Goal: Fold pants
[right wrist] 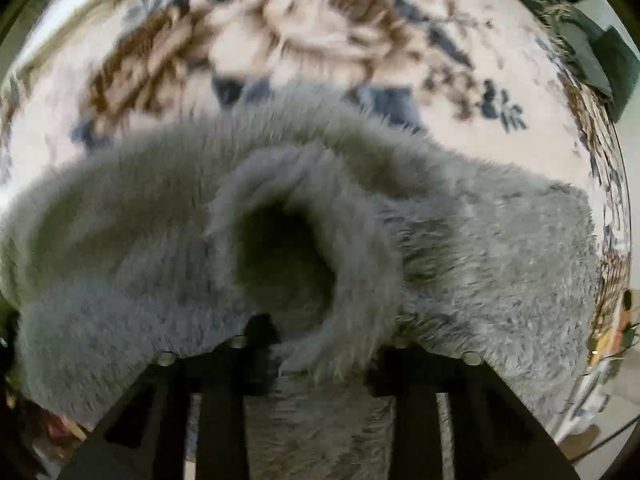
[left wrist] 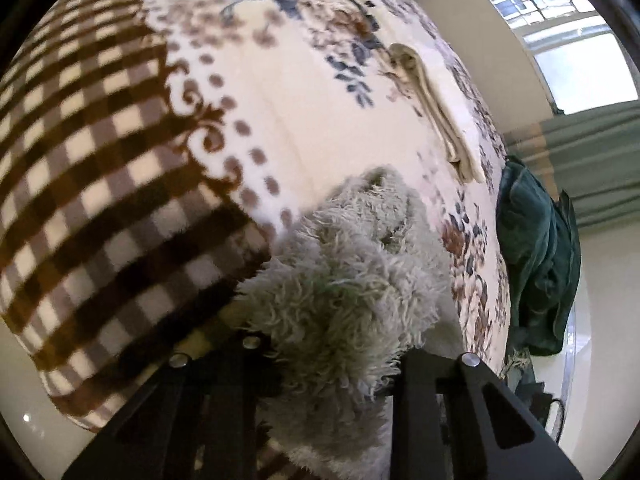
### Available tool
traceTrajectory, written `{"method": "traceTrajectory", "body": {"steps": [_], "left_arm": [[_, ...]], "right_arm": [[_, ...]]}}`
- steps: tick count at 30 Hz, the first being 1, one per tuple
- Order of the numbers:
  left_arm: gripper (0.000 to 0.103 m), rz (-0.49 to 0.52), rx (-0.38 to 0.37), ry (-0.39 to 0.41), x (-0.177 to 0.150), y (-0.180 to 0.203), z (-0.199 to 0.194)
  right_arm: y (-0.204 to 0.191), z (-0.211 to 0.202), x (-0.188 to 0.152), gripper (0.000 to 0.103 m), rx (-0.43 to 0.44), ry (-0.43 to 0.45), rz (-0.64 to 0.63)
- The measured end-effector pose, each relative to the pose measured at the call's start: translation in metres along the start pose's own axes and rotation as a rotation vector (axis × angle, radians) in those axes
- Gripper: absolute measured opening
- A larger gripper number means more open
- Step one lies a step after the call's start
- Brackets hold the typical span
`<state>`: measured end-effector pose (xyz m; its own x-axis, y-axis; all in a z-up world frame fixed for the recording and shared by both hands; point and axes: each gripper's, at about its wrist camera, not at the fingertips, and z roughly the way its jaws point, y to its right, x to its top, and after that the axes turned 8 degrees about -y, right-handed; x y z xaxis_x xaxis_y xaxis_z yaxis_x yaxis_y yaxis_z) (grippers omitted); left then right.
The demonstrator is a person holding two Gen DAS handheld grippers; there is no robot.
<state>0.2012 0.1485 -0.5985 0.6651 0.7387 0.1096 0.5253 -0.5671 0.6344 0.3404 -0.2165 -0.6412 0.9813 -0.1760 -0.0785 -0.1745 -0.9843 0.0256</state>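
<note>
One fluffy grey pants (right wrist: 460, 240), one patterned blanket (left wrist: 280, 100), one folded cream cloth (left wrist: 436, 112), one dark green garment (left wrist: 536, 256)

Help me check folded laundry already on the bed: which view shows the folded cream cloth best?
Left wrist view: the folded cream cloth lies in plain sight on the floral blanket. The right wrist view doesn't show it; grey fleece pants fill it.

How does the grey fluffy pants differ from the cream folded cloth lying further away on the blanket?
The grey fluffy pants are shaggy and bunched up between the left gripper fingers, while the cream folded cloth looks smooth and lies in flat, neat layers, with nothing holding it. The pants are grey and fill the near view; the cloth is pale cream and sits farther off. Both are over the same floral blanket.
</note>
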Motion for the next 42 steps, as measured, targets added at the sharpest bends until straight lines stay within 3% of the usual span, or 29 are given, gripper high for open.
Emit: {"method": "traceTrajectory", "body": {"steps": [2, 5, 7, 9, 11, 16, 21, 25, 32, 38, 42], "left_arm": [[0.022, 0.014, -0.007, 0.000, 0.002, 0.004, -0.002], [0.022, 0.022, -0.006, -0.004, 0.001, 0.005, -0.003], [0.022, 0.020, -0.006, -0.007, 0.000, 0.006, -0.004], [0.021, 0.036, -0.008, -0.007, -0.002, 0.011, -0.009], [0.021, 0.083, -0.016, 0.003, -0.004, 0.025, -0.019], [0.019, 0.220, -0.053, 0.032, -0.022, 0.074, -0.047], [0.019, 0.400, -0.106, 0.034, -0.064, 0.153, -0.073], [0.019, 0.563, -0.143, -0.028, -0.120, 0.217, -0.074], [0.019, 0.778, -0.150, -0.258, -0.257, 0.306, -0.003], [0.019, 0.930, -0.089, -0.416, -0.358, 0.328, 0.077], [0.019, 0.986, -0.021, -0.488, -0.391, 0.331, 0.123]], "right_arm": [[0.002, -0.016, -0.002, 0.030, 0.046, 0.031, 0.008], [-0.007, -0.018, -0.002, 0.030, 0.031, 0.035, -0.032], [-0.009, -0.001, 0.002, 0.045, 0.053, -0.052, -0.025], [-0.002, -0.003, 0.001, 0.090, 0.137, -0.066, -0.014], [0.006, -0.017, -0.005, 0.099, 0.234, -0.055, 0.004], [0.042, -0.054, -0.022, 0.099, 0.328, 0.001, 0.045], [0.124, -0.077, -0.038, 0.099, 0.307, 0.073, 0.133], [0.203, -0.084, -0.057, 0.099, 0.266, 0.105, 0.207], [0.347, -0.045, -0.101, 0.099, 0.229, 0.069, 0.424], [0.436, -0.003, -0.127, 0.099, 0.198, 0.032, 0.531], [0.472, 0.016, -0.135, 0.099, 0.212, 0.023, 0.578]]}}
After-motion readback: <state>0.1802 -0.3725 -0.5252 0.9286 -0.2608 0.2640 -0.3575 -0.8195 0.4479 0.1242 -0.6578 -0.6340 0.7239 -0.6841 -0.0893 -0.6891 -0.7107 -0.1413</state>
